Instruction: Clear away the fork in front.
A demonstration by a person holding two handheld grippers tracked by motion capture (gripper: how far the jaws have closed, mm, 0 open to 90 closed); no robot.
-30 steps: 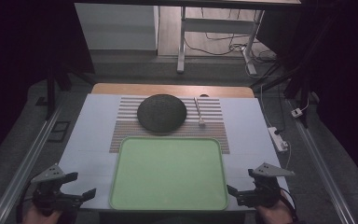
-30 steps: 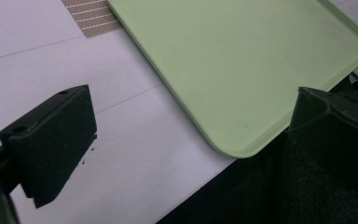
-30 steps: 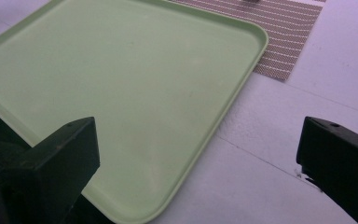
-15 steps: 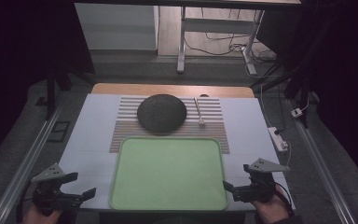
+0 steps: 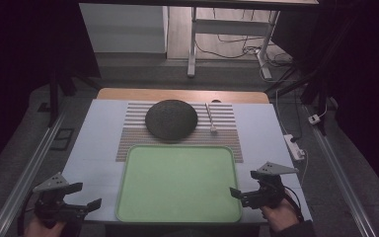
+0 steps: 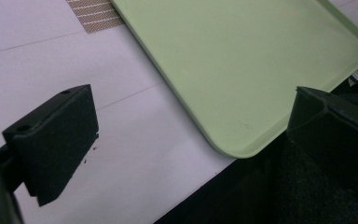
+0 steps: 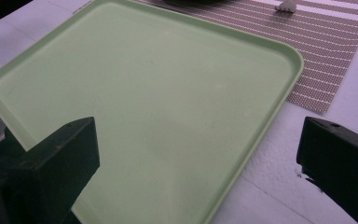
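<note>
The green tray (image 5: 177,182) lies flat at the near middle of the table (image 5: 98,148), its far edge overlapping the striped mat (image 5: 227,123) that carries the dark plate (image 5: 171,119) and a small spoon (image 5: 211,119). The right gripper (image 5: 238,193) sits just beside the tray's near right rim, jaws wide, seemingly lined up to take that edge; the left gripper (image 5: 91,205) waits off the near left corner, jaws also wide, holding nothing
</note>
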